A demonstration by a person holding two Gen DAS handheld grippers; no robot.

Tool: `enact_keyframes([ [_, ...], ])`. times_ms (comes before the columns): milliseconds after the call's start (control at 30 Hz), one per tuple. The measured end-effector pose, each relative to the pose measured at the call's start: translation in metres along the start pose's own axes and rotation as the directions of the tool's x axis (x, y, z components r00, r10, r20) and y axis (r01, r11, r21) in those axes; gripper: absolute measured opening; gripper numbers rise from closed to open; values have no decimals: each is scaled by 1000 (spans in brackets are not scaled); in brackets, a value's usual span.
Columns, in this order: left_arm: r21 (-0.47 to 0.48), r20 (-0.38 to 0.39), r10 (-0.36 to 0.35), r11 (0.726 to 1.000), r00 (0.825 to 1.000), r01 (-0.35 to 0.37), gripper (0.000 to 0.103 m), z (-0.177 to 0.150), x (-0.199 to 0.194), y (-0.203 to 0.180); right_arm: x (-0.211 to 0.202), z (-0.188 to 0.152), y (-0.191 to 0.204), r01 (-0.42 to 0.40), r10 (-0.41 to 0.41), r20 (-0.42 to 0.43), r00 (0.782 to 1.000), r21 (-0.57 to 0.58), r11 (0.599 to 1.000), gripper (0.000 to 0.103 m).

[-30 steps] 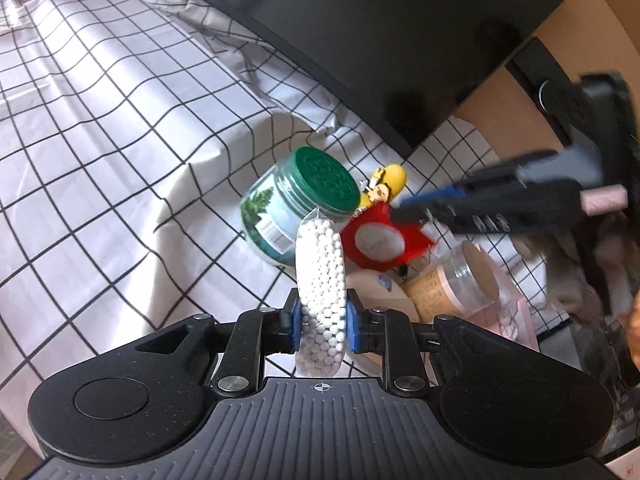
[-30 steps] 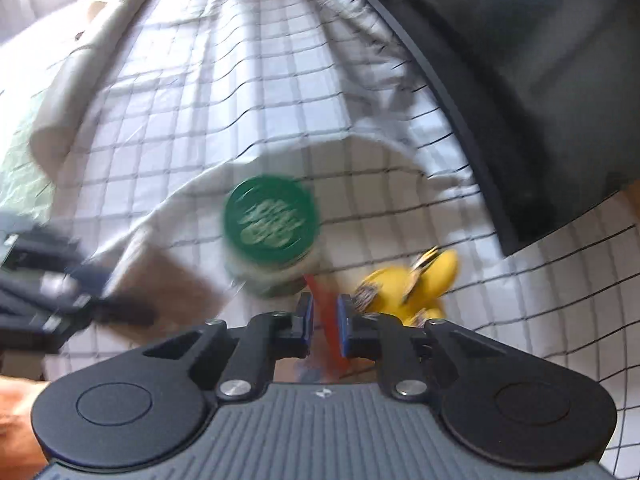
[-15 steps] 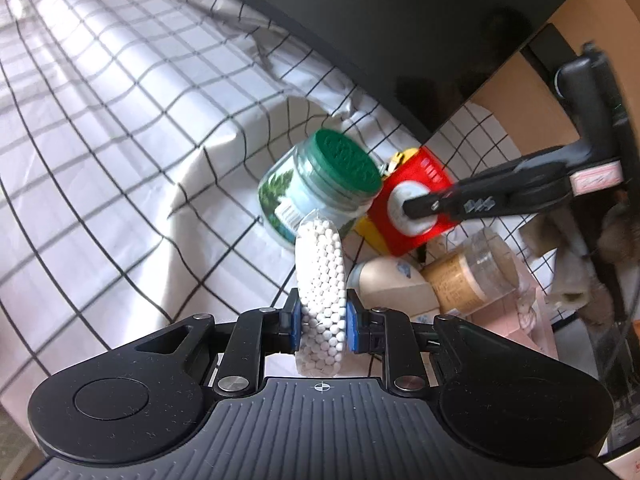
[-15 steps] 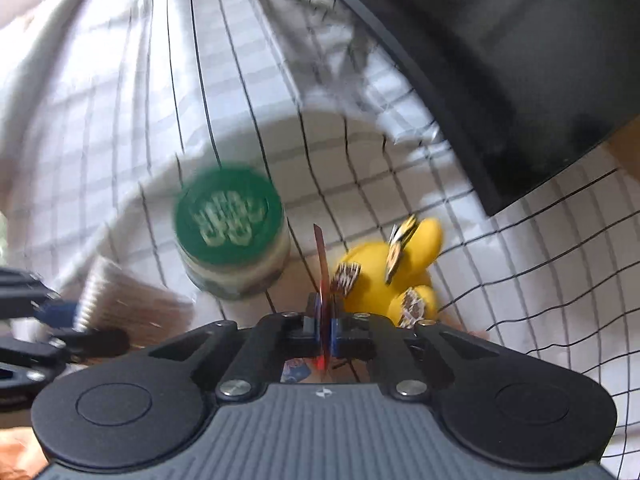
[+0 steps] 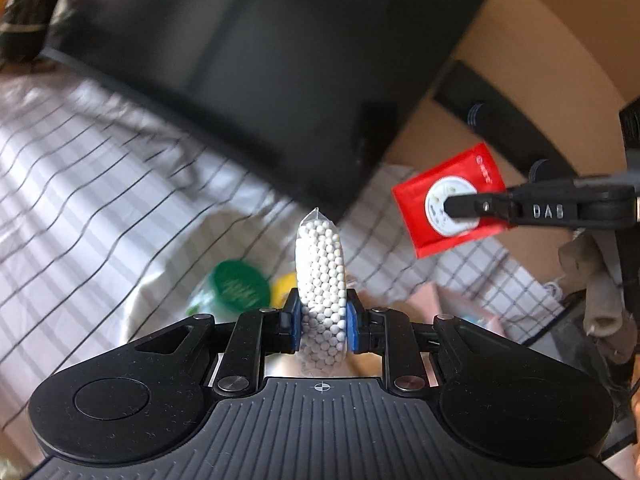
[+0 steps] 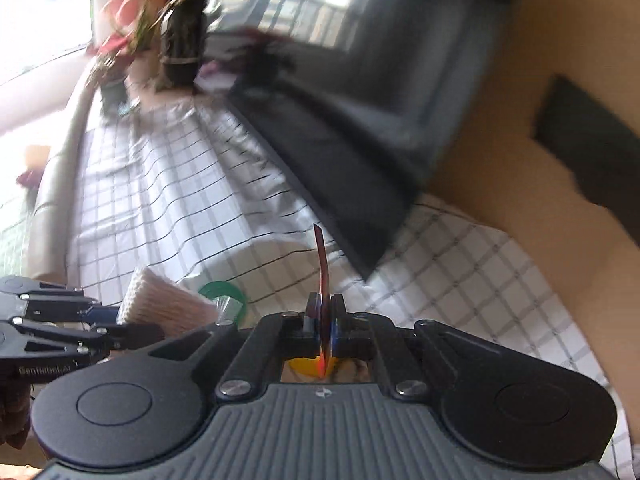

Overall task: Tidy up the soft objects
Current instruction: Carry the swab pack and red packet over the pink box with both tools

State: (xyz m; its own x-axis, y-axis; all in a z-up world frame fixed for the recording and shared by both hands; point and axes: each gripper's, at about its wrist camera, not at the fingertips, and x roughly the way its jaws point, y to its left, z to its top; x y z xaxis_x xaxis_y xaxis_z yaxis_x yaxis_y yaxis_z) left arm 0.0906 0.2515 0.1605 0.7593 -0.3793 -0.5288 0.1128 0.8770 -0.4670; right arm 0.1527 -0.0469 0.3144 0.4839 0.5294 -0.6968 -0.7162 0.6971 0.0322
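My left gripper [image 5: 321, 316] is shut on a clear bag of white beads [image 5: 321, 276] and holds it upright, well above the checked cloth [image 5: 92, 216]. My right gripper [image 6: 324, 320] is shut on a thin red sachet [image 6: 322, 276], seen edge-on. In the left wrist view the red sachet [image 5: 448, 200] shows flat, clamped by the right gripper [image 5: 452, 205] up at the right. In the right wrist view the bead bag [image 6: 168, 300] sits in the left gripper [image 6: 116, 322] at the lower left.
A green-lidded jar [image 5: 234, 286] and a yellow toy [image 5: 284, 286] lie on the cloth below. A large black screen [image 5: 248, 64] stands behind. A tan wall [image 6: 540, 200] is at the right. Plants [image 6: 168, 24] stand at the far end.
Both grippers have lifted with their loads. The jar and the yellow toy have dropped lower in both views, and the screen and wall now fill more of them.
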Motion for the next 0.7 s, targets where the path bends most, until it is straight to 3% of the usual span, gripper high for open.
enact_keyframes([
  [300, 156, -72, -121, 979, 990, 131, 24, 17, 43, -83, -58, -56, -80, 161, -176, 57, 983, 197, 967, 4],
  [500, 251, -157, -199, 939, 967, 234, 24, 6, 79, -141, -82, -103, -127, 304, -328, 27, 944, 317, 899, 4],
  [700, 309, -258, -255, 892, 932, 330, 24, -13, 121, -189, -98, -151, -164, 366, -395, -39, 918, 470, 803, 5],
])
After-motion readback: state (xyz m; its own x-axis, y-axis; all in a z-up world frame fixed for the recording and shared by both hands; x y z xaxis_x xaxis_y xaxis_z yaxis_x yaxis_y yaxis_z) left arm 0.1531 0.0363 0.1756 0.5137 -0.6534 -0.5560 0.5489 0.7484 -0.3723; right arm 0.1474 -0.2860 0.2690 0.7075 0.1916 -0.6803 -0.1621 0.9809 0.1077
